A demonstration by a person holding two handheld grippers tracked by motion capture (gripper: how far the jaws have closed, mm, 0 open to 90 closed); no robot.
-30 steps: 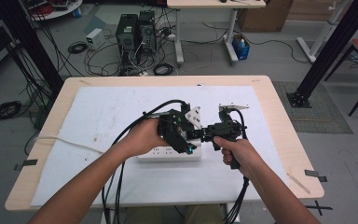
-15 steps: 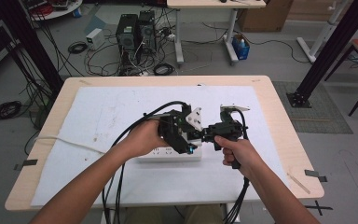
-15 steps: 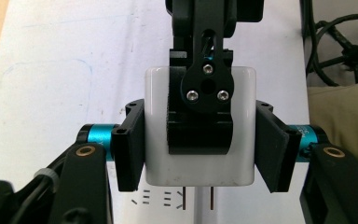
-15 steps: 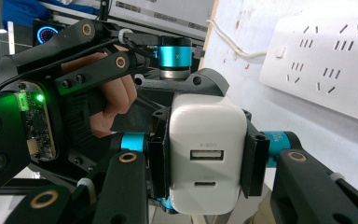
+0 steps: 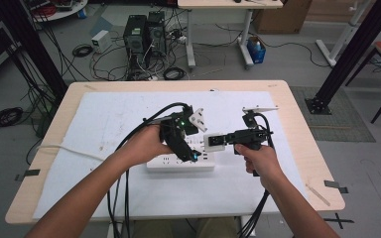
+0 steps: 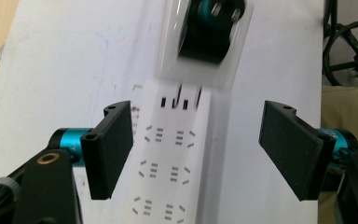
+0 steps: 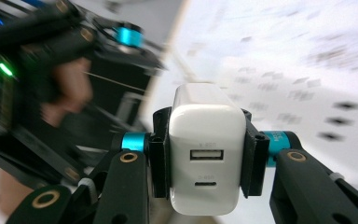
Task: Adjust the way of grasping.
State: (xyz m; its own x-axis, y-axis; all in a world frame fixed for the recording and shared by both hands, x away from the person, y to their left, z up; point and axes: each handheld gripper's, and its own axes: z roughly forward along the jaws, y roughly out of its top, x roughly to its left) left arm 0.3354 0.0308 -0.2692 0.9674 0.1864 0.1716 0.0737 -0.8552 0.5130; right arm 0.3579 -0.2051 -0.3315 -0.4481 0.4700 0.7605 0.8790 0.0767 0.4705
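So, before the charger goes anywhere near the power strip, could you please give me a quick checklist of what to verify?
1. Right hand-held gripper shut firmly on the charger: ok, jaws press both sides.
2. Left hand-held gripper empty and open: ok.
3. Power strip flat on the table: ok.
4. Free sockets on the strip: ok, several show in the left gripper view.
5. Charger prongs lined up with a socket: cannot tell, prongs are hidden and the views are blurred.
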